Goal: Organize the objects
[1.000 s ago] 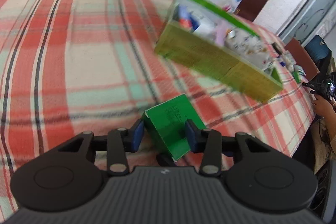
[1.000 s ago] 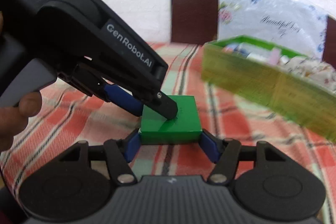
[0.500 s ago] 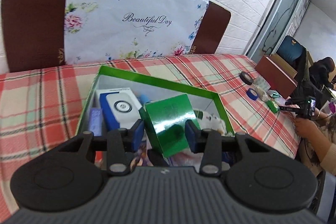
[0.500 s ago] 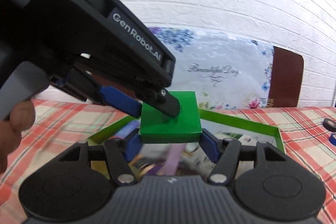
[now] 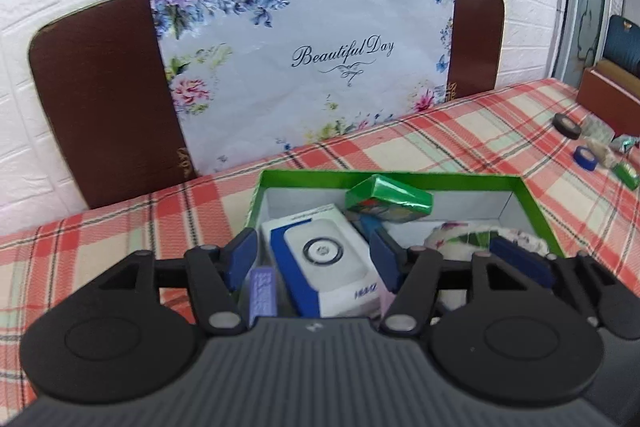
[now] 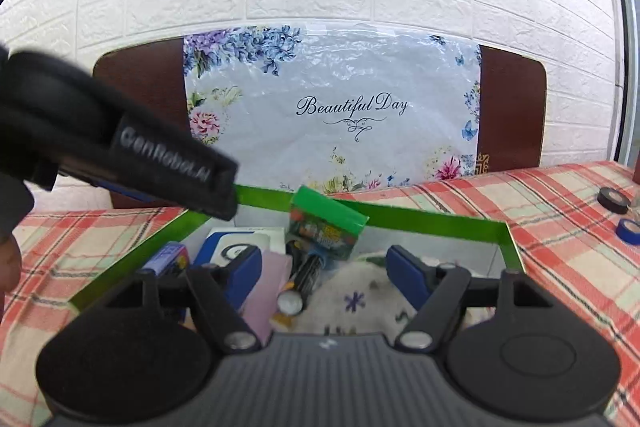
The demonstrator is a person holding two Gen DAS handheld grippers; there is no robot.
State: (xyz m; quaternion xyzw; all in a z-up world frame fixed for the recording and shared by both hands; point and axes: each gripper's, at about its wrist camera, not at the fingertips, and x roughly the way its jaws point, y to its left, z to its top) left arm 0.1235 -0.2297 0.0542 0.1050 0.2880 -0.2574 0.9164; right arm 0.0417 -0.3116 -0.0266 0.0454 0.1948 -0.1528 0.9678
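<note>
A small green box [image 5: 389, 202] lies tilted inside the green storage box [image 5: 536, 205], on top of other items near its far wall; it also shows in the right wrist view [image 6: 326, 223]. My left gripper [image 5: 316, 255] is open and empty above a white and blue device box [image 5: 320, 259]. My right gripper [image 6: 324, 271] is open and empty above a black marker [image 6: 306, 279] and flowered cloth [image 6: 356, 301]. The left gripper's body [image 6: 120, 147] crosses the right wrist view at the left.
The storage box's green rim [image 6: 436, 223] stands on a red plaid tablecloth [image 5: 460, 139]. Tape rolls [image 5: 567, 126] and small items lie at the right. A floral "Beautiful Day" sheet [image 5: 320, 67] leans on brown chair backs by the white brick wall.
Both grippers held the green box together and carried it over the storage box. Both have now opened and the green box has dropped into the storage box.
</note>
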